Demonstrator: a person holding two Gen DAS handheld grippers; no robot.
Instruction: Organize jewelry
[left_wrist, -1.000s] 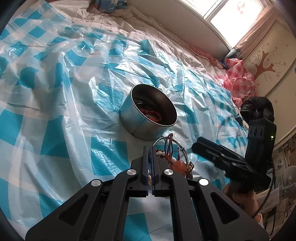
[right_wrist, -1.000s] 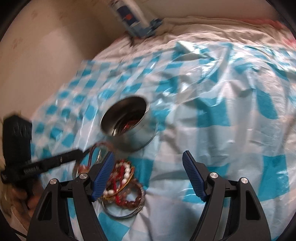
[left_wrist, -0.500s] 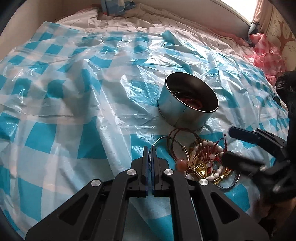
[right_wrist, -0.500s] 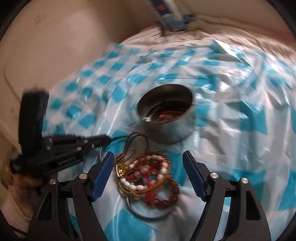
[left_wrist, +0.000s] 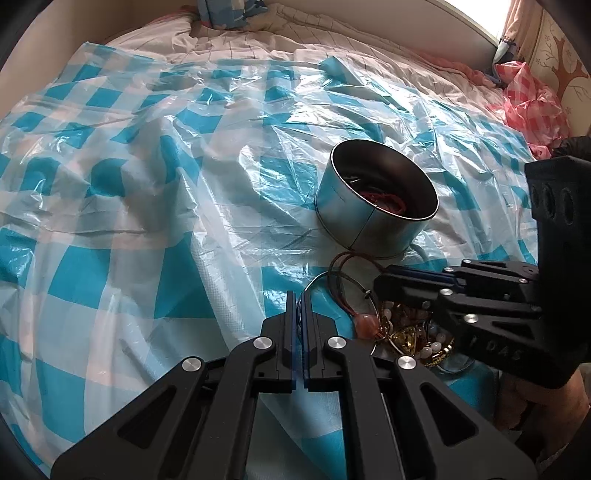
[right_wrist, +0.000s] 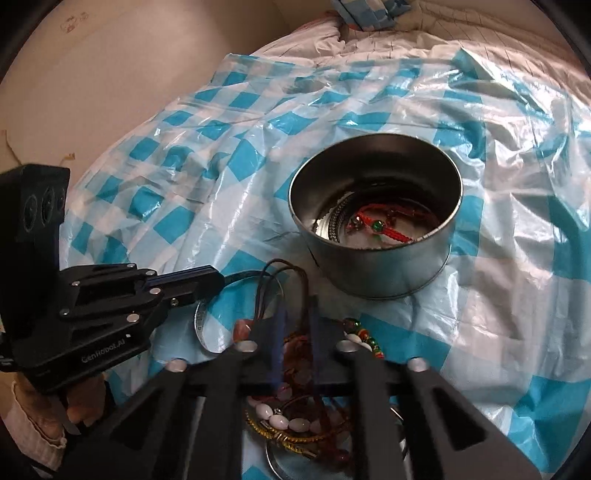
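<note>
A round metal tin stands on the checked sheet with a red cord bracelet and a metal bangle inside. In front of it lies a tangled jewelry pile of bead bracelets, bangles and a dark cord loop. My right gripper is down over this pile. Its jaws are closing, nearly together, with the dark cord between them. My left gripper is shut and empty, its tips just left of the pile beside a silver bangle.
A crinkled blue-and-white checked plastic sheet covers the bed. Pale bedding and a blue patterned pillow lie at the far edge. A pink checked bag sits far right. A wall borders the bed. A hand holds the left gripper.
My right gripper has come down onto the jewelry pile, and its jaws went from wide apart to nearly together. The left gripper turned, so tin and pile now sit further right in its view.
</note>
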